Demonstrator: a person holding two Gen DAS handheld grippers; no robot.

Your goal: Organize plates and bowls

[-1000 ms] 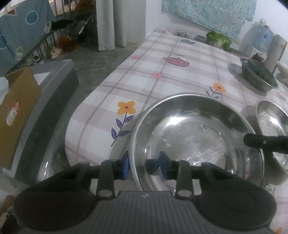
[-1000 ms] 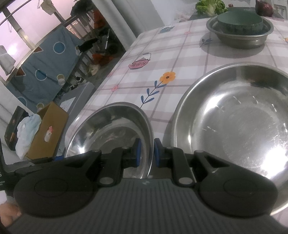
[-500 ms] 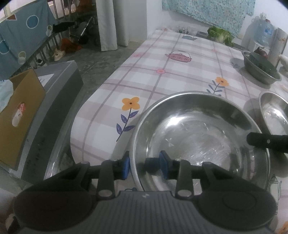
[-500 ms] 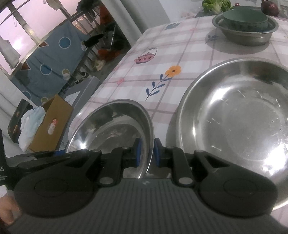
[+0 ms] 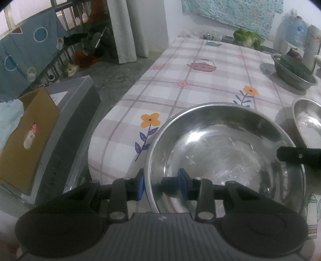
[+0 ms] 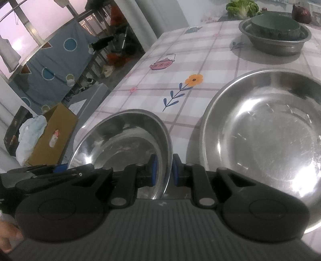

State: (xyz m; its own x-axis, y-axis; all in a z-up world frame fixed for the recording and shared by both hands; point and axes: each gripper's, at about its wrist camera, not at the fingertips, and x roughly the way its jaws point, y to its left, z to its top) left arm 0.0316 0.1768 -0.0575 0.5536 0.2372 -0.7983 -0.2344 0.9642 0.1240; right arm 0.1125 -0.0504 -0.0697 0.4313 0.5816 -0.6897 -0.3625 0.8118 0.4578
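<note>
Checked cloth with printed flowers and teapots covers the table [image 5: 210, 80] you are working at, and beyond its edge lie a bare grey floor, a cardboard box [image 5: 26, 138] and a blue hanging sheet [image 5: 30, 52].

Your left gripper [image 5: 161, 185] straddles the near rim of the steel bowl [image 5: 224, 154]: one blue pad sits outside the wall, the other inside, and whether both press on the metal you cannot tell from here. Your right gripper [image 6: 163, 170] is clamped on the same bowl's opposite rim, its blue pads tight on either side of the thin edge. In the left view one of its black fingers [image 5: 299, 155] reaches in over the bowl's right side.

That bowl is wide, shallow and polished, with fine scratches and bright glare across its flat bottom. It sits at the table's near corner. Just beside it, on your right, lies a bigger steel basin [image 6: 266, 140], equally shiny and empty. Well apart, toward the far end, a smaller steel bowl [image 6: 274, 43] holds a dark green bowl [image 6: 274, 26] nested inside it. Leafy greens [image 6: 242, 7] lie past those.
</note>
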